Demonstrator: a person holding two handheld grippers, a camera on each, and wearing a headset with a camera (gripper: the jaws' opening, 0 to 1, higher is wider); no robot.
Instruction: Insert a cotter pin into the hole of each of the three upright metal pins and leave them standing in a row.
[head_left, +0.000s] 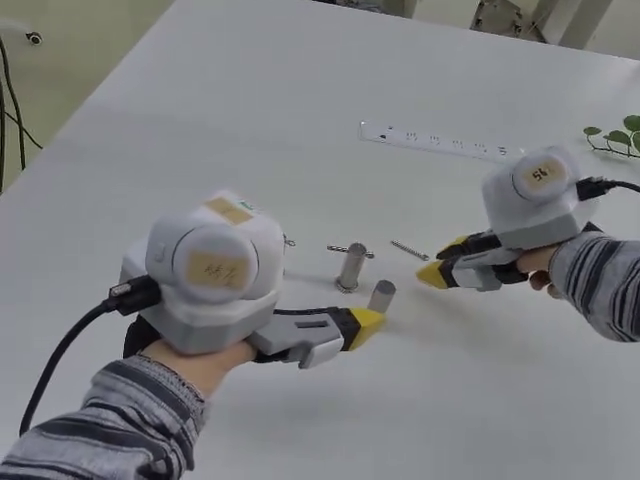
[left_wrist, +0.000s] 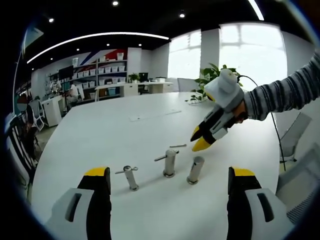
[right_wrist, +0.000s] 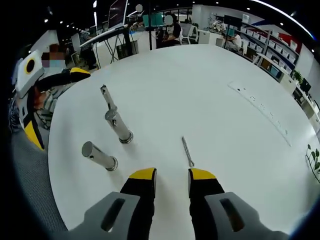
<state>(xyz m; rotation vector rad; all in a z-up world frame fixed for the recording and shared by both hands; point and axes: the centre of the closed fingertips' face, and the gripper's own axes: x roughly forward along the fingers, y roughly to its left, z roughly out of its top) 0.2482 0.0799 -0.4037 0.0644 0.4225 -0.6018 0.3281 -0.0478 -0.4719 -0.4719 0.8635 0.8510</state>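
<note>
Three metal pins (left_wrist: 170, 163) upright, bare one (left_wrist: 196, 170) at 3 o'clock. Loose cotter pin (right_wrist: 187, 151) flat at 12 o'clock off right gripper (right_wrist: 172, 175), jaws barely parted; left gripper (left_wrist: 170, 173) spread wide.

Bright, even light from ceiling strip (left_wrist: 100, 36); windows (left_wrist: 250, 55) blown out, soft shadows on table (head_left: 250, 120), fisheye edges warp, bkgd slightly soft.
</note>
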